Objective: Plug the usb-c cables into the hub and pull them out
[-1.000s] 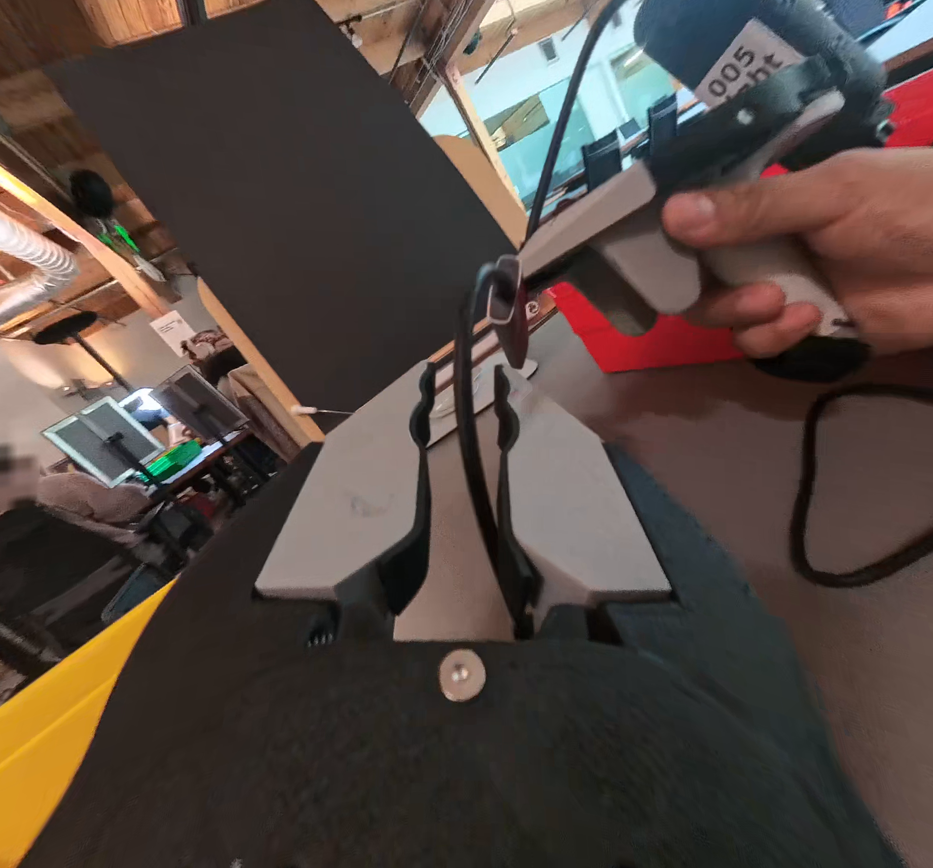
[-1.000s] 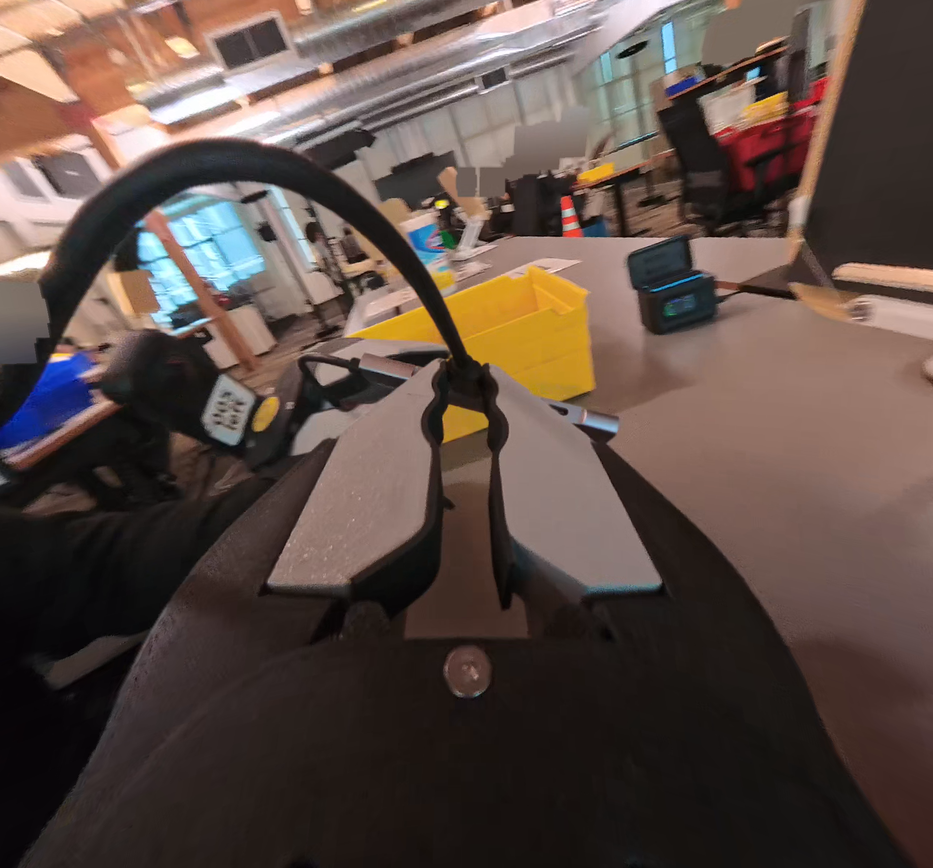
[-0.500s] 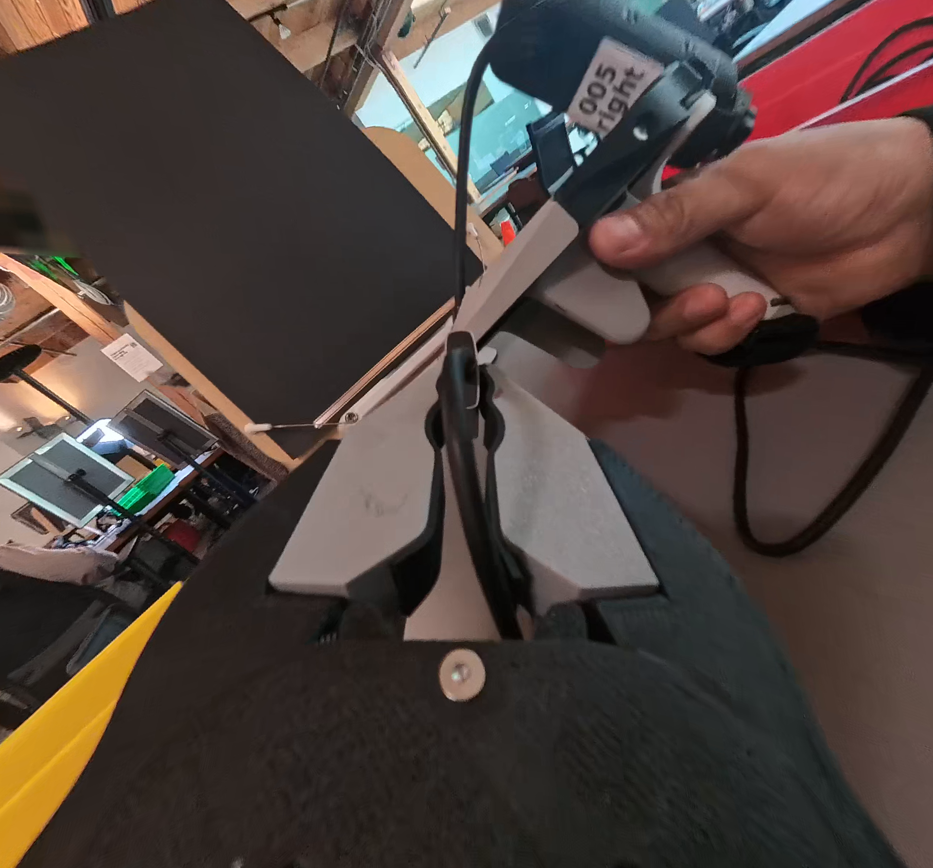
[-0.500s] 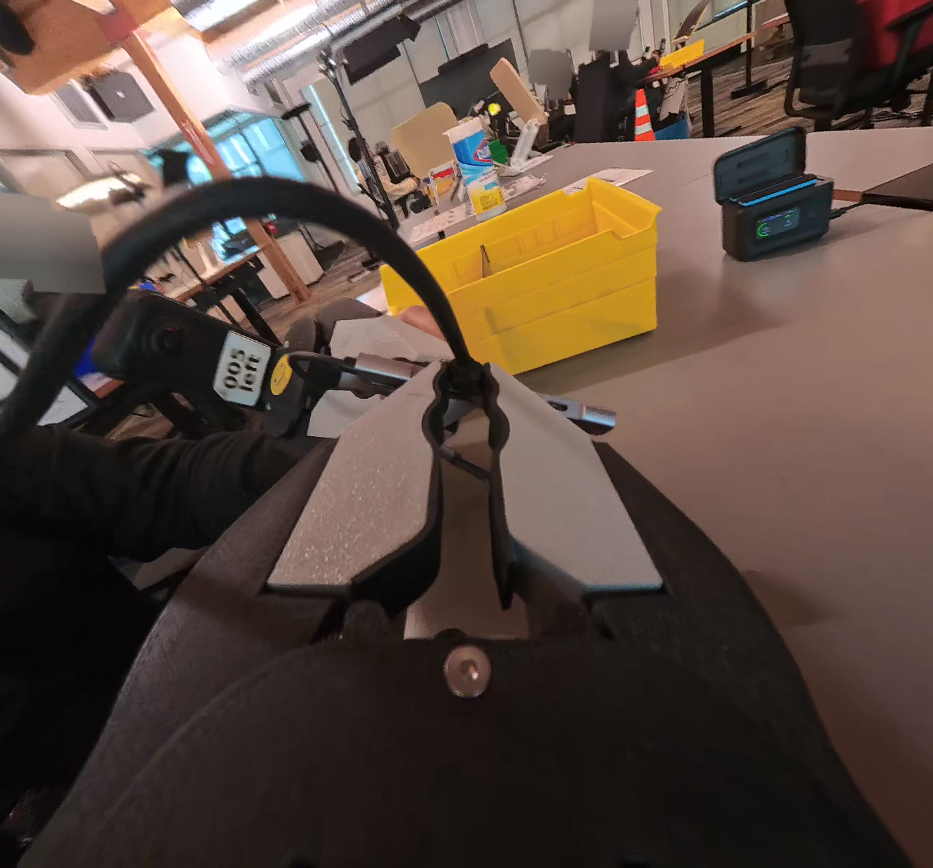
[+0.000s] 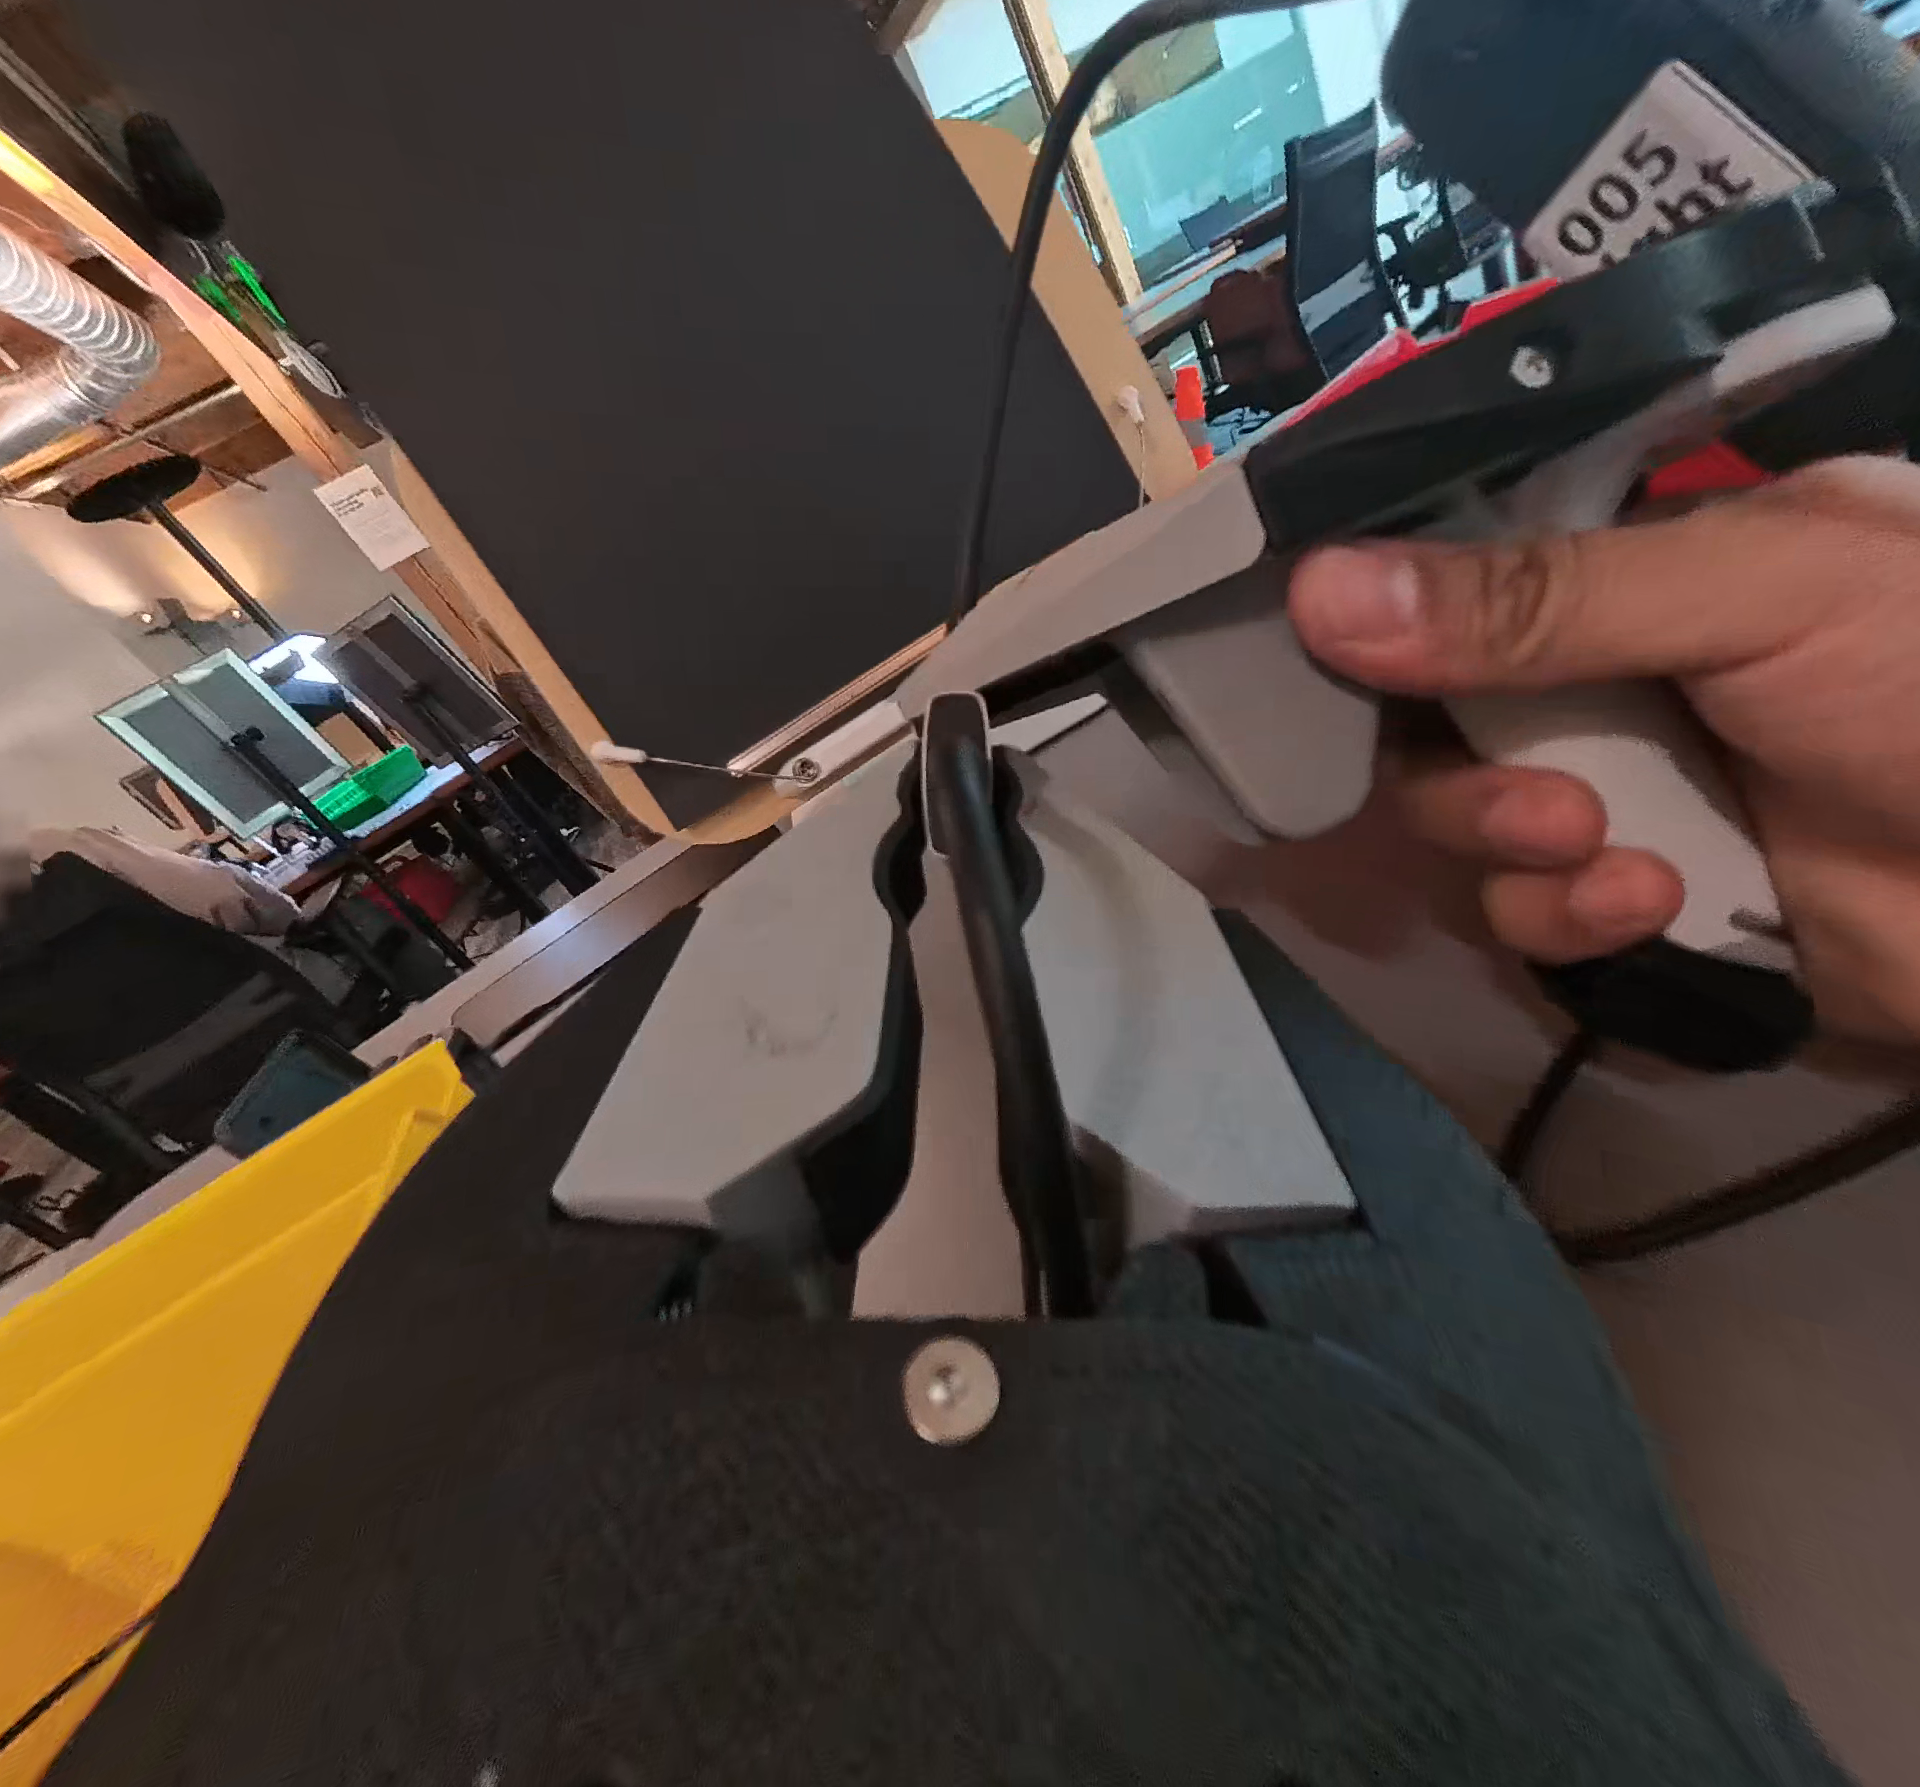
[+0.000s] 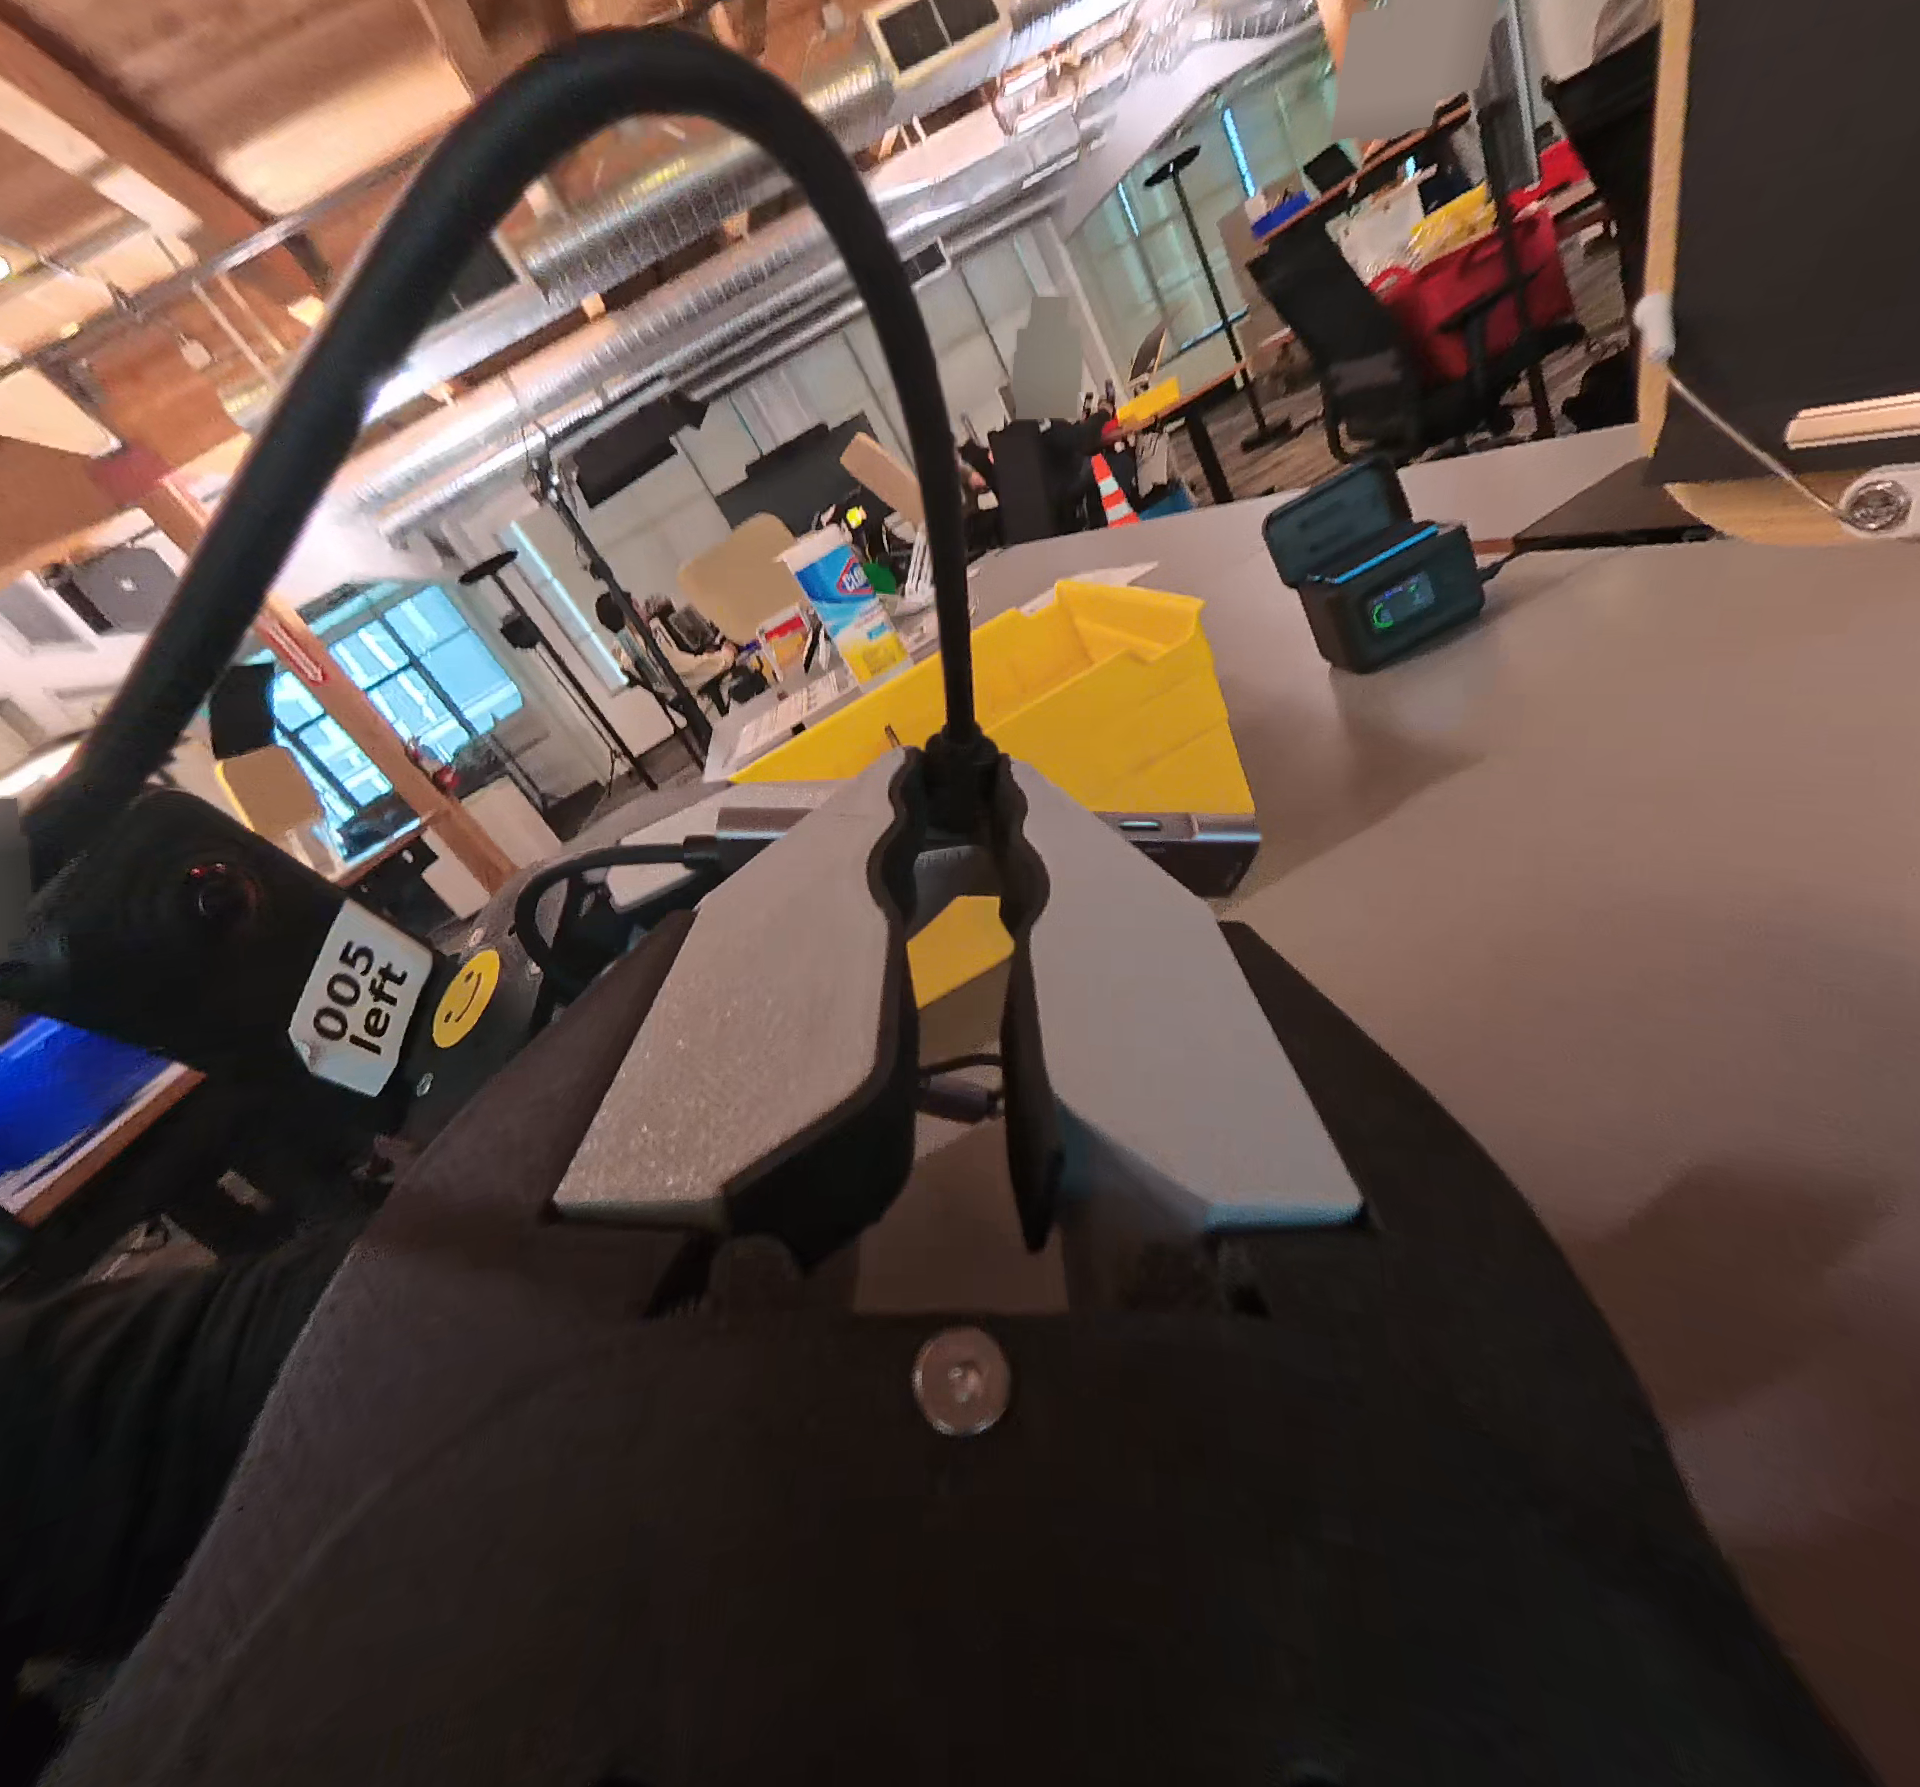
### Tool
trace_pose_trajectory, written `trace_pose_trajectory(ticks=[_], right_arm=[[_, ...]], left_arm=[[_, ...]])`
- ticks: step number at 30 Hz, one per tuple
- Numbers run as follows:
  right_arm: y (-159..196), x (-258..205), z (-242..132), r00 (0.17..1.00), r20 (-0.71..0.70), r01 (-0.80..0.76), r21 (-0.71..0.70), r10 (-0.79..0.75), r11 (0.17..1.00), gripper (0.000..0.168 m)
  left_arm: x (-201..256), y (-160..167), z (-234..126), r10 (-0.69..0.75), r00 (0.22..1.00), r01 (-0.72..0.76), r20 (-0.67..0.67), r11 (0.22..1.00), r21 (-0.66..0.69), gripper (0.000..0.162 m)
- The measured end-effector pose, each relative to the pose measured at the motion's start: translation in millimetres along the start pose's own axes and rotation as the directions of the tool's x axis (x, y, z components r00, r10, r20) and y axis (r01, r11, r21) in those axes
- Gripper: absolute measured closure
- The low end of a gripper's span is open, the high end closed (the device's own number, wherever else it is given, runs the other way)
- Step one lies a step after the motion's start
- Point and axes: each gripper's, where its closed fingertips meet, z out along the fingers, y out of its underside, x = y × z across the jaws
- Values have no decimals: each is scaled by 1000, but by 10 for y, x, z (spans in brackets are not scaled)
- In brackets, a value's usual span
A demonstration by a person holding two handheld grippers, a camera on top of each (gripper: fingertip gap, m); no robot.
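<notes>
Bringing both grippers together since a second ago: our left gripper (image 5: 961, 802) pinches the hub (image 6: 1184, 838), our right gripper (image 6: 956, 812) clamps the usb-c cable (image 6: 940, 532) plug against it. Probably seated now, though the port's hidden.

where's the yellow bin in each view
Left wrist view: yellow bin at the lower left edge, cut off by the frame and partly behind the left gripper.
Right wrist view: yellow bin at centre, on the table just beyond the right gripper.
Shared landmark: the black board, upper left in the left view, upper right in the right view.
</notes>
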Motion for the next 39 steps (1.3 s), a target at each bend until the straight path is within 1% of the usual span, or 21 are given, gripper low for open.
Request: trace_pose_trajectory(ticks=[4,7,8,10,12,13,15,17,19,22,25,28,30,32,33,35,39], right_arm=[[-70,-57,71,1000,15,-13,60,12,998,162],[-89,-62,94,999,30,-18,73,16,997,162],[-73,-62,107,999,48,-22,52,20,998,160],[18,-23,122,998,58,-12,-49,15,999,160],[63,-16,115,999,44,7,-79,-3,997,159],[74,-15,105,999,26,27,-83,-25,996,159],[95,-9,83,992,-25,117,-119,-121,986,156],[85,2,52,974,-66,204,-146,-215,968,152],[93,-24,65,969,-57,232,-149,-242,961,154],[116,-59,87,986,-3,167,-134,-169,977,163],[110,-53,89,994,27,105,-120,-102,987,160],[89,-69,75,997,58,60,-105,-54,993,158],[55,-87,61,996,71,53,-85,-47,995,156],[66,-76,57,997,66,51,-96,-45,994,155],[93,-72,64,997,65,53,-112,-46,992,158],[117,-46,73,998,53,45,-123,-38,991,158],[117,-46,57,998,64,37,-131,-28,991,158]], left_arm=[[-84,-51,-33,-54,998,54,14,998,31,154],[-112,-62,-31,-96,995,95,6,995,44,153],[-124,-57,-34,-104,995,103,11,994,45,154],[-118,20,-40,-124,992,124,-5,992,30,154],[-111,55,-50,-116,993,116,-20,993,28,154],[-103,57,-53,-94,995,95,-21,995,30,154],[-132,58,-59,-69,998,69,6,997,28,154],[-161,36,-79,-86,996,86,10,995,44,154],[-178,21,-97,-90,996,90,6,994,60,154],[-187,38,-96,-113,994,113,-2,992,57,154],[-189,31,-97,-133,991,134,-12,989,62,154],[-179,1,-103,-116,993,116,-4,990,79,154],[-145,7,-93,-101,995,102,-12,992,73,154],[-107,6,-85,-84,996,85,-20,994,72,154],[-95,4,-81,-70,997,71,-17,995,71,154],[-98,36,-67,-50,999,50,-2,997,51,154],[-85,34,-62,-53,999,53,-9,997,51,155]])
